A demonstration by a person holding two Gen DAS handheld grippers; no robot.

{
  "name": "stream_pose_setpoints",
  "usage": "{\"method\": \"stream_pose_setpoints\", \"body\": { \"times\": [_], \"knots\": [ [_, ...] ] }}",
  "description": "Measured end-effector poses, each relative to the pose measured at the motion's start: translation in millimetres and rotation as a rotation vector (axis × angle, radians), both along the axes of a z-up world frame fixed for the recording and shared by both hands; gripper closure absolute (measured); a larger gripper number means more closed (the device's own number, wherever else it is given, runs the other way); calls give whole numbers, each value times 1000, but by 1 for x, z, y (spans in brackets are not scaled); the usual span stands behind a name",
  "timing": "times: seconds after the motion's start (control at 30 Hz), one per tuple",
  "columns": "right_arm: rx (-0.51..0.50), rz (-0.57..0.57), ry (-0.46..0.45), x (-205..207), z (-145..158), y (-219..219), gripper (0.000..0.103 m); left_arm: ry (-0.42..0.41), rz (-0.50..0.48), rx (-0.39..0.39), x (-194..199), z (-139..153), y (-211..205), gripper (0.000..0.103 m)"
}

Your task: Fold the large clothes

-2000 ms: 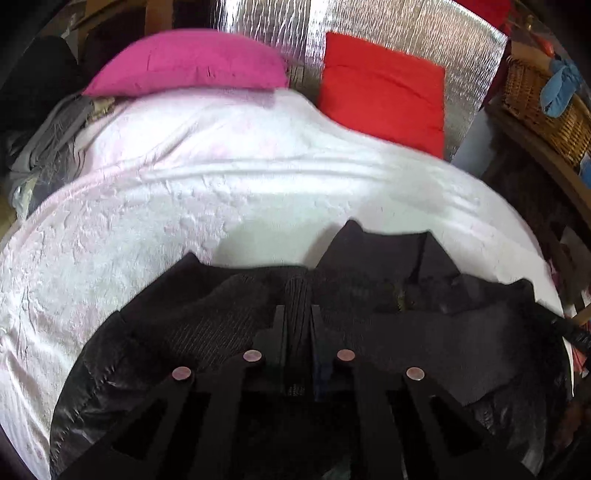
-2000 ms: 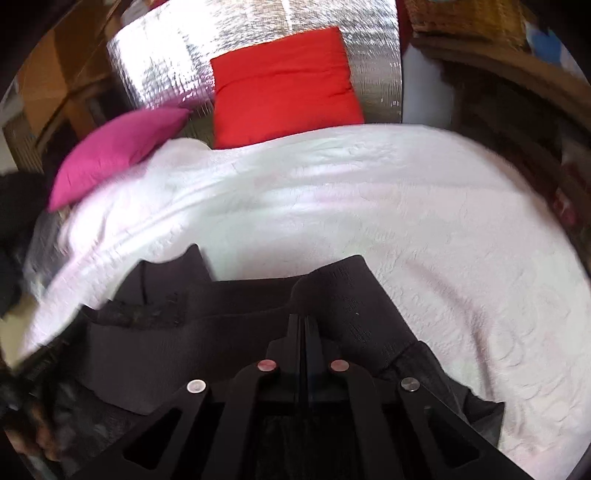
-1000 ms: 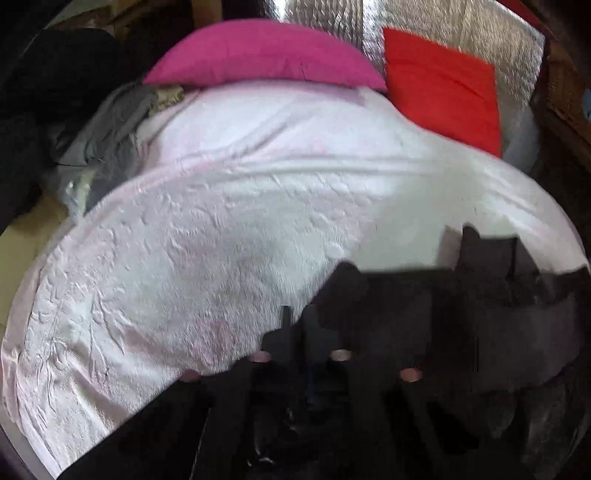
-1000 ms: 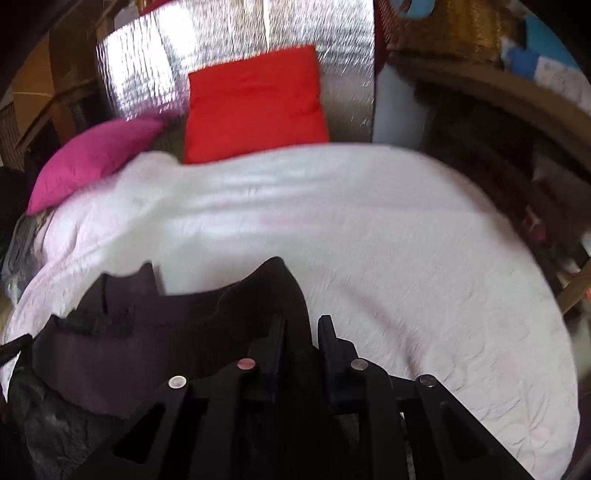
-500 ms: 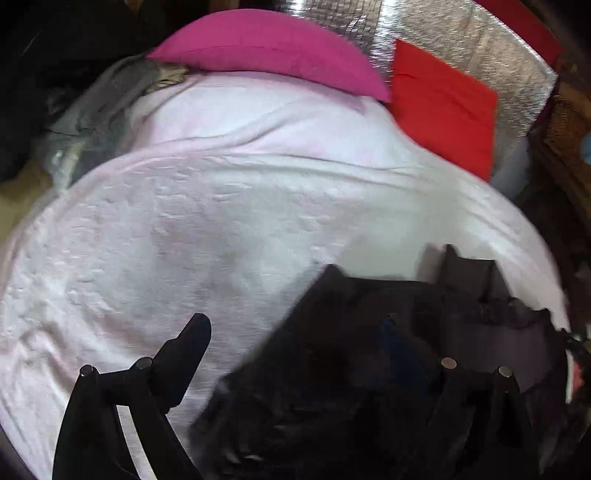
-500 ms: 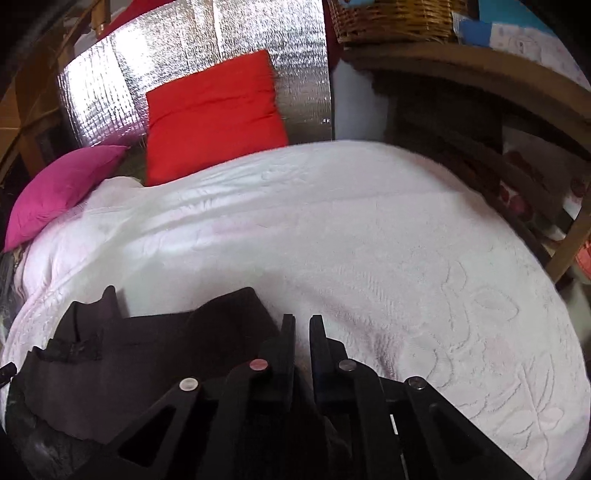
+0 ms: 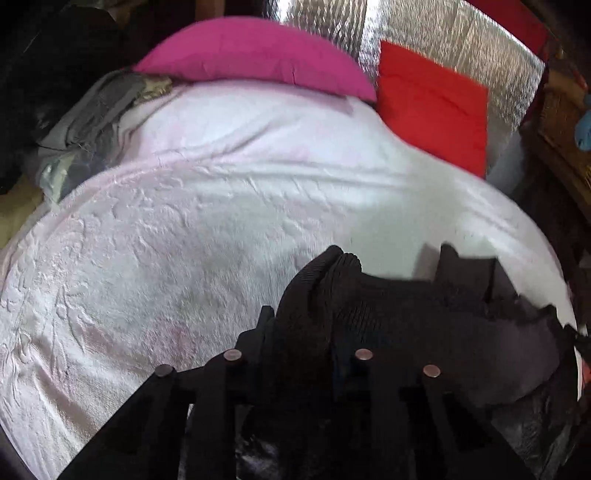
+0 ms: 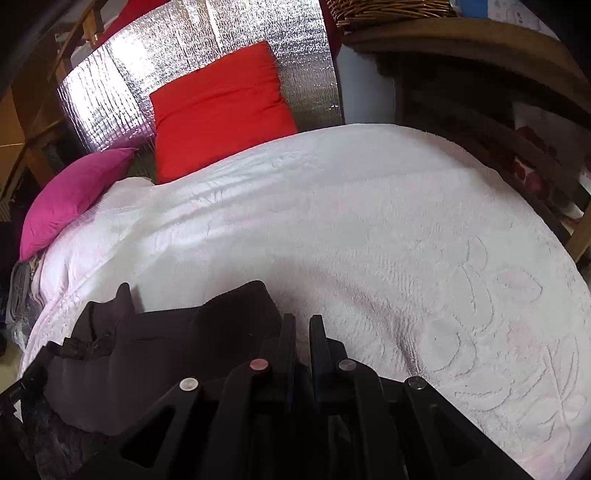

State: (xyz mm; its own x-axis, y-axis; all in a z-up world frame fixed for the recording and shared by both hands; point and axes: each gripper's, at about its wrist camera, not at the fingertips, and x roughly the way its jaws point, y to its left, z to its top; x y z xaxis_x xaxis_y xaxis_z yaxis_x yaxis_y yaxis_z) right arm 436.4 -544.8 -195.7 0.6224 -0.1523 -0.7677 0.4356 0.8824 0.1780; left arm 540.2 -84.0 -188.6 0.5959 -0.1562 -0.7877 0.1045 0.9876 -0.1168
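While draped, black garment, wicker basket

No text, label, brand, number or sign can be read anywhere in either wrist view.

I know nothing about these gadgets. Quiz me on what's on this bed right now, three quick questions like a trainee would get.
1. True or false: the black garment lies on a white bedspread.
2. What colour is the pillow left of the red pillow? A green, B pink, C blue.
3. Which claw has cloth bunched between its fingers?

Key: 1 true; 2 B, the pink pillow; 3 the left claw.
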Motion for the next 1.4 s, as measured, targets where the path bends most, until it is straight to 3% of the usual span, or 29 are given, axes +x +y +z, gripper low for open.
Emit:
{"method": "stream_pose_setpoints", "body": {
  "times": [0.13, 0.27, 0.37, 0.5, 0.57, 0.6, 0.63, 0.67, 0.7, 0.8, 0.87, 0.97, 1.03, 1.1, 1.3, 1.4],
  "knots": [
    [8, -5, 0, -2, 0, 0, 95, -22, 2, 20, 2, 2, -4, 75],
    [42, -12, -10, -5, 1, -4, 94, 54, 43, 72, 9, -9, 1, 42],
    [108, -3, -25, -9, 4, -10, 94, 40, 82, 51, 5, 1, 11, 30],
    [228, 13, -74, -16, 10, -20, 92, 20, 126, 13, -4, 20, 26, 29],
    [244, 14, -82, -16, 11, -21, 85, 26, 138, 6, -10, 25, 32, 24],
    [250, 22, -79, -16, 11, -20, 72, 30, 144, 7, -12, 25, 33, 24],
    [260, 30, -76, -15, 10, -18, 45, 39, 148, 10, -15, 25, 34, 24],
    [265, 30, -88, -15, 11, -16, 29, 44, 146, 10, -18, 25, 35, 24],
    [254, 26, -105, -16, 12, -13, 23, 45, 137, 9, -22, 26, 34, 24],
    [177, 42, -84, -12, 17, 2, 23, 14, 106, 30, -34, 33, 30, 24],
    [98, 35, -21, -6, 11, 15, 23, -12, 72, 66, -39, 35, 23, 21],
    [4, 6, 129, 3, -11, 23, 25, -10, 37, 223, -40, 19, 9, 19],
    [13, -10, 121, 0, -11, 22, 25, 4, 25, 337, -40, 7, 4, 19],
    [-11, -35, 73, -9, 3, 23, 25, -29, 11, 389, -48, 9, -1, 19],
    [-35, 63, -123, -48, 54, 50, 26, -286, -33, 311, -100, 62, -12, 19],
    [-38, 134, -129, -60, 64, 71, 43, -333, -54, 299, -122, 75, -18, 19]
  ]
}}
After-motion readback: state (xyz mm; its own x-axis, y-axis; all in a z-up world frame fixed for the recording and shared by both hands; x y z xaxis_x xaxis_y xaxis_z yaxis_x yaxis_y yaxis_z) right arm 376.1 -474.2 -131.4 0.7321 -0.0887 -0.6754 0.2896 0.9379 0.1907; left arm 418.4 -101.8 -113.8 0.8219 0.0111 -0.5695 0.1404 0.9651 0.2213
